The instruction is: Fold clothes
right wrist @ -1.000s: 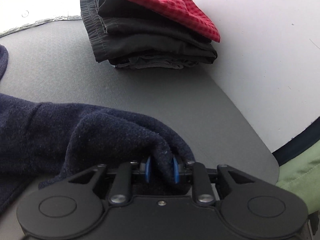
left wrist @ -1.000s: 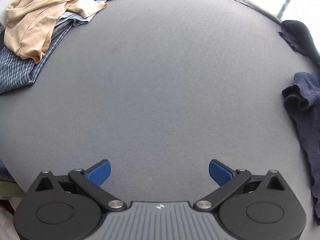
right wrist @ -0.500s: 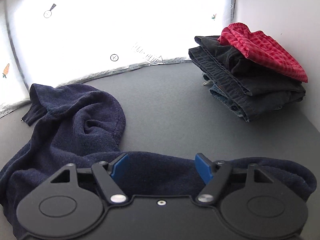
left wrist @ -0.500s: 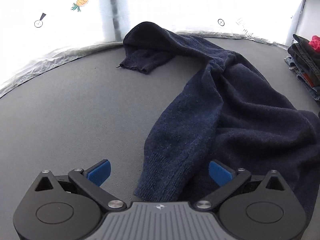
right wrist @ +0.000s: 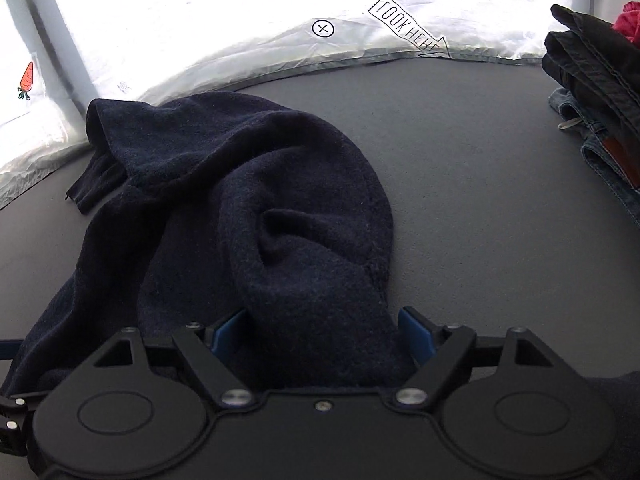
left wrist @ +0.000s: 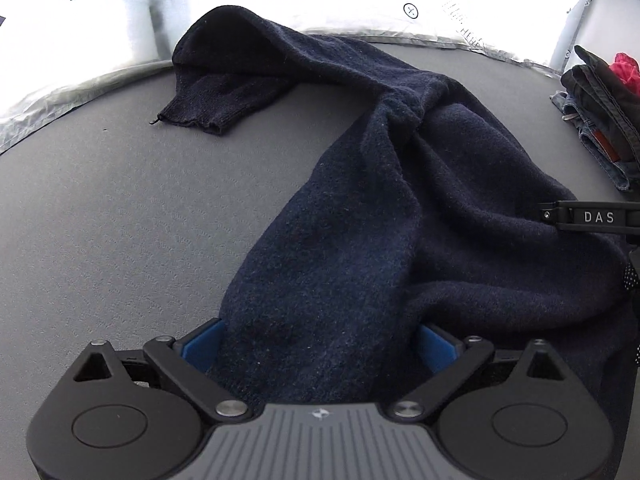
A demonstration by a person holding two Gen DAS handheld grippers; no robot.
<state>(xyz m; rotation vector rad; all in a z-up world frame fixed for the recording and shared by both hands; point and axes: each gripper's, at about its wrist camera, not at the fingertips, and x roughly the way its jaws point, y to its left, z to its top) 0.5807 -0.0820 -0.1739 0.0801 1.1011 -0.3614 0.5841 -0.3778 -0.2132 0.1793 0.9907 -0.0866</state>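
Taking hold of the crumpled navy sweater

Sweater (left wrist: 400,184) lies bunched on the grey tabletop (left wrist: 120,220). Left gripper (left wrist: 318,346) is closing around its near edge; right gripper (right wrist: 320,336) is opening, knit between its jaws. Best to pinch just one hem layer at each corner before spreading flat

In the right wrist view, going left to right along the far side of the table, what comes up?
Carrot print on the white sheet → navy sweater → crossed-circle mark → "LOOK HERE" arrow label → stack of folded dark clothes with a red piece on top.
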